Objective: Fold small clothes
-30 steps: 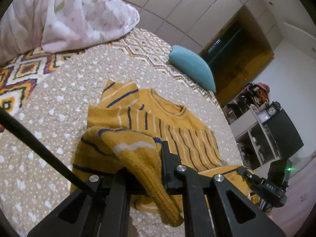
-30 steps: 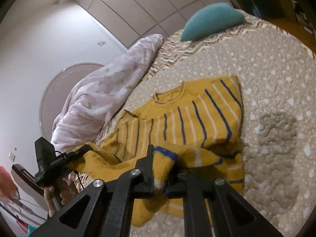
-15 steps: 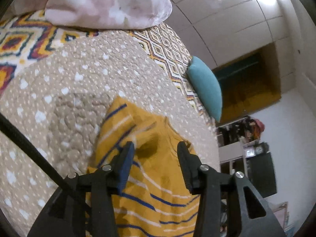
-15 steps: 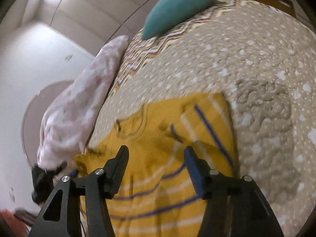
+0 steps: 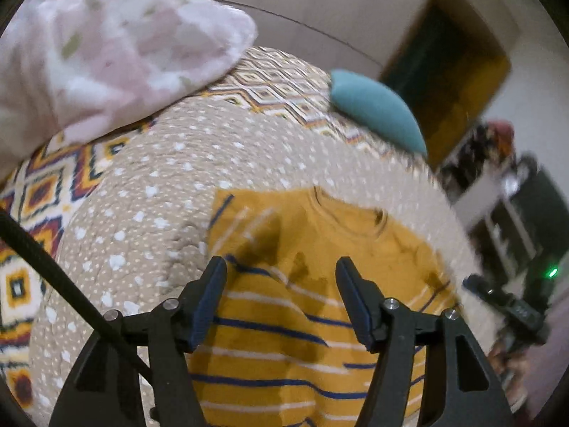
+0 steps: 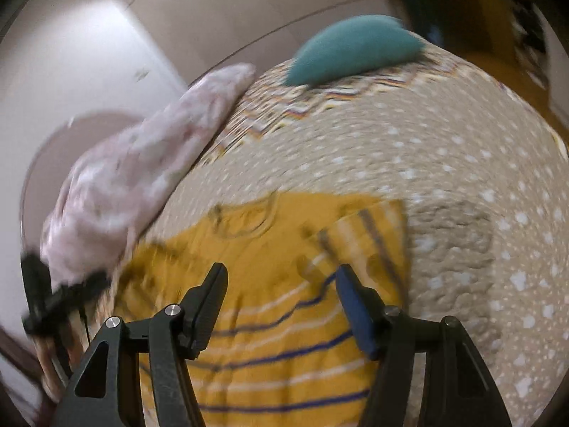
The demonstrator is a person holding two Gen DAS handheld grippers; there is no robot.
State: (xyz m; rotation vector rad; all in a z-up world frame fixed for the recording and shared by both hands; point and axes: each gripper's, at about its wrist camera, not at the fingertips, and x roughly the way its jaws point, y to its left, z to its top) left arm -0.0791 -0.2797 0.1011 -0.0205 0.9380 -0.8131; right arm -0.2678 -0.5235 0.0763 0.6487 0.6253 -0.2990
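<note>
A mustard-yellow sweater (image 5: pixel 306 320) with blue and white stripes lies folded on the beige dotted bedspread (image 5: pixel 170 185), its neckline toward the far side. My left gripper (image 5: pixel 281 277) is open and empty just above the sweater's striped part. The sweater also shows in the right wrist view (image 6: pixel 270 320), blurred by motion. My right gripper (image 6: pixel 281 281) is open and empty above it. The right gripper appears at the right edge of the left wrist view (image 5: pixel 505 302), and the left gripper shows at the left edge of the right wrist view (image 6: pixel 53 295).
A pink floral duvet (image 5: pixel 99 53) is heaped at the far left of the bed. A teal pillow (image 5: pixel 377 110) lies at the far edge. A patterned blanket (image 5: pixel 42 192) shows under the bedspread. Shelves and furniture (image 5: pixel 498 213) stand beyond the bed on the right.
One second ago both grippers were shut on the sweater's lifted hem. They laid it over toward the neckline, opened and let go. Both now hover open above the folded sweater.
</note>
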